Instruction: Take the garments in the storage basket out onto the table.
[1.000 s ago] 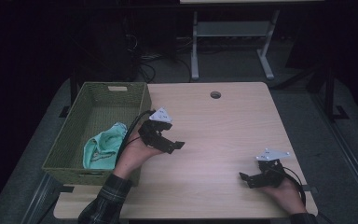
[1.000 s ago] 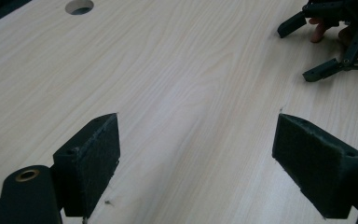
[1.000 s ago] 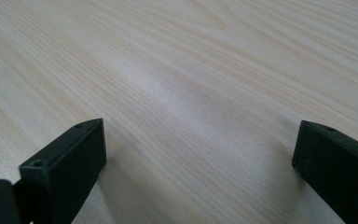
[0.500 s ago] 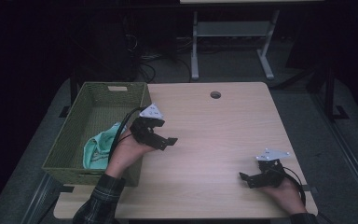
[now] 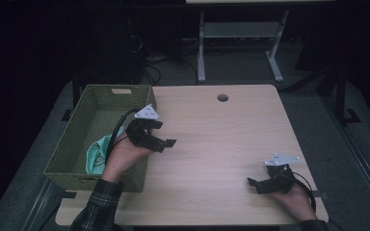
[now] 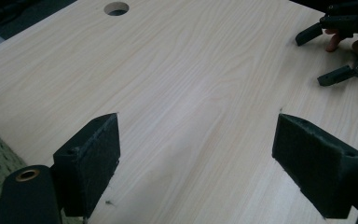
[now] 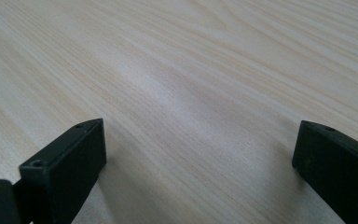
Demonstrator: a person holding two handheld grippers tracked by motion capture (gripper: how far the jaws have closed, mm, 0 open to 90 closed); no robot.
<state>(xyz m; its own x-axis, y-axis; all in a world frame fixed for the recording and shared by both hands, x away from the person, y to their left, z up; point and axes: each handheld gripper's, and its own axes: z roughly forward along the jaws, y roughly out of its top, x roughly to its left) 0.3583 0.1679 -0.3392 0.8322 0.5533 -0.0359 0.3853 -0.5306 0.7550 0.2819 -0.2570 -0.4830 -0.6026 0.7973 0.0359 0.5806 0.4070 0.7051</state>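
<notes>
My left gripper hovers open beside the right rim of a green woven basket, its jaws pointing across the wooden table. In the left gripper view its jaws stand wide apart with bare wood between them. A mint-green cloth lies in the basket's near part, partly hidden by my left hand. My right gripper rests low at the table's near right, open and empty; its own view shows wide jaws over bare wood. The right gripper also appears far off in the left gripper view.
A round cable hole sits near the table's far edge, also seen as the hole in the left gripper view. A metal stand rises behind the table on the dark floor. The basket sits at the table's left edge.
My left gripper has drifted left and slightly up toward the basket's rim. The right gripper has stayed put.
</notes>
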